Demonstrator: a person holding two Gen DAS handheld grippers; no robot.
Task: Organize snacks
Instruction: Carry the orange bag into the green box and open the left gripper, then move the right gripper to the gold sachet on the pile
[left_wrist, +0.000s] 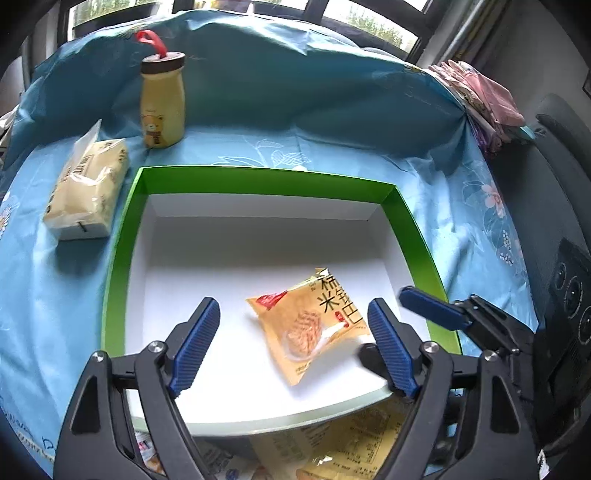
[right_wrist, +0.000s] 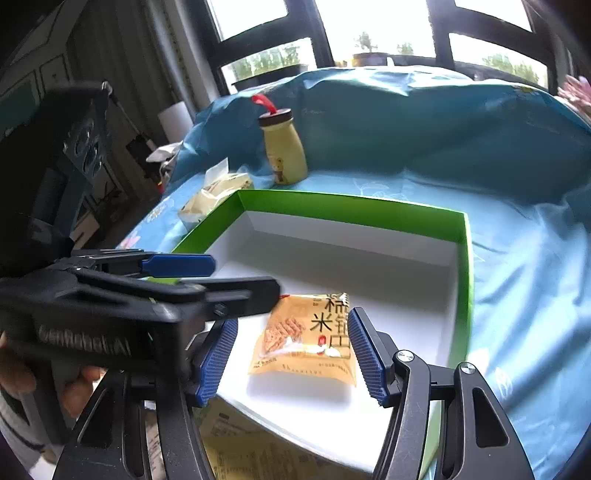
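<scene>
An orange snack packet with a rice-cracker picture lies flat on the white floor of a green-rimmed box, near its front right corner. My left gripper hangs over it, open, with the blue pads well apart on either side and not touching it. In the right wrist view the same packet shows between the open fingers of my right gripper, with a gap at the left pad. The left gripper reaches in from the left there. One blue finger of the right gripper shows at the box's right wall.
A yellow bear bottle with a red strap and a tissue pack stand behind and left of the box on blue floral cloth. More snack packets lie below the box's front edge. Folded pink cloth sits far right. A hand holds the left gripper.
</scene>
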